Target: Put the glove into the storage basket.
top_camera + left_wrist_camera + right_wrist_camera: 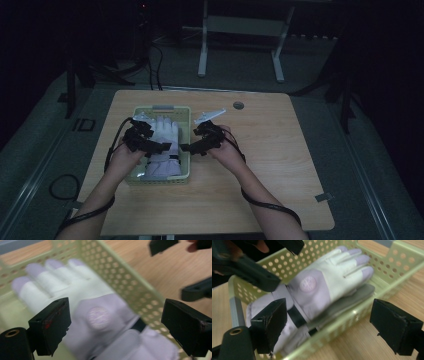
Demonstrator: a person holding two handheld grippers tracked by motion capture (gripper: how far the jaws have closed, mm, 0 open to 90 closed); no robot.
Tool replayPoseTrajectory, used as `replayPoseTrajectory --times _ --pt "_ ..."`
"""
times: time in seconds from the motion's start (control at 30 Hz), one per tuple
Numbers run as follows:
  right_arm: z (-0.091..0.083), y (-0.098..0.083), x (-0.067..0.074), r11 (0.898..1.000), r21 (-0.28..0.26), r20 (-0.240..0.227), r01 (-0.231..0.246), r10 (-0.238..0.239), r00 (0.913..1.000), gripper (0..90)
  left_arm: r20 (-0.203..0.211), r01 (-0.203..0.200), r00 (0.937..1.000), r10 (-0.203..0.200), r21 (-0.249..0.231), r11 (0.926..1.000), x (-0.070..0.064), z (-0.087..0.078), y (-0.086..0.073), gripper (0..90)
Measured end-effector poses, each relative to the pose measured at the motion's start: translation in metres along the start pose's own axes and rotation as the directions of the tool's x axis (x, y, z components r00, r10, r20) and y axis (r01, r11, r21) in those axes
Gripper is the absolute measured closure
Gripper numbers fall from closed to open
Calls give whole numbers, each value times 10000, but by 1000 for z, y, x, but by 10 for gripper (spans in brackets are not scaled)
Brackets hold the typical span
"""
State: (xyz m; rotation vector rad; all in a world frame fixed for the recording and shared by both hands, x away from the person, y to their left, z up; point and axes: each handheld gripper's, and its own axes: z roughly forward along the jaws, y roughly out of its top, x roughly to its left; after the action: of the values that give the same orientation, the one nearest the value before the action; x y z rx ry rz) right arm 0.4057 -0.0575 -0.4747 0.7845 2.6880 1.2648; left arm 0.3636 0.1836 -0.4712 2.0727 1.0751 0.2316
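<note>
A pale green perforated basket (157, 179) stands on the wooden table, left of centre. A white and lilac glove (165, 131) lies in it, fingers pointing away from me, on top of a second grey-palmed glove (352, 298). My left gripper (152, 140) hovers over the basket's left half, open, with nothing pressed between its pads. In the left gripper view the glove (97, 315) and the basket wall (125, 282) lie below its jaws. My right gripper (192, 138) hangs over the basket's right wall, open and holding nothing. The right gripper view looks down on the glove (324, 282) and the near basket wall (352, 315).
The wooden table (260, 150) has bare surface to the right of the basket and along the front. A round cable hole (238, 105) sits near its far edge. Beyond the table stand a white desk frame (202, 50) and cables on the dark floor.
</note>
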Motion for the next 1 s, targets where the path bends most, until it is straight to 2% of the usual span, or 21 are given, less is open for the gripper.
replayPoseTrajectory --times 0.1,0.17,0.2,0.33,0.47,0.53,0.57,0.6,0.67,0.77,0.83,0.9,1.0 --pt "-8 -6 -5 10000 30 84 -2 1 10000 143 80 -675 9977 677 -203 9975 -16 2 2 93" --pt "-13 -11 -7 10000 -4 121 -16 16 9999 143 215 -881 9958 885 -182 9959 -26 4 3 86" --pt "-15 -13 -9 10000 16 148 -9 9 9999 143 370 -938 9948 944 -184 9954 -30 5 3 79" --pt "-26 -23 -17 10000 25 275 -82 81 9996 143 555 -1028 9931 1036 -178 9945 -47 9 5 20" --pt "-35 -32 -23 9998 10 358 -185 185 9992 143 734 -1044 9915 1071 -392 9938 -59 12 7 20" --pt "-39 -36 -25 9997 9 338 -255 255 9991 143 864 -1128 9894 1167 -489 9924 -65 14 7 20" --pt "-41 -39 -26 9997 11 365 -247 246 9990 143 1035 -1257 9860 1308 -545 9906 -72 16 8 20" --pt "-41 -39 -26 9997 11 365 -247 246 9990 143 1035 -1257 9860 1308 -545 9906 -72 16 8 20" --pt "-48 -46 -29 9997 18 402 -263 262 9988 143 1165 -1325 9835 1387 -591 9894 -81 19 7 20" --pt "-55 -54 -30 9997 54 455 -243 241 9987 144 1199 -1672 9774 1739 -640 9838 -96 25 4 20" --pt "-60 -60 -31 9997 51 500 -232 229 9985 143 1528 -1908 9682 1980 -609 9797 -110 31 3 20" --pt "-63 -65 -33 9995 72 543 -295 290 9981 144 1686 -2160 9600 2234 -611 9745 -121 35 2 20" --pt "-66 -76 -35 9993 215 611 -290 277 9977 144 1790 -2433 9502 2553 -863 9661 -141 38 0 20"
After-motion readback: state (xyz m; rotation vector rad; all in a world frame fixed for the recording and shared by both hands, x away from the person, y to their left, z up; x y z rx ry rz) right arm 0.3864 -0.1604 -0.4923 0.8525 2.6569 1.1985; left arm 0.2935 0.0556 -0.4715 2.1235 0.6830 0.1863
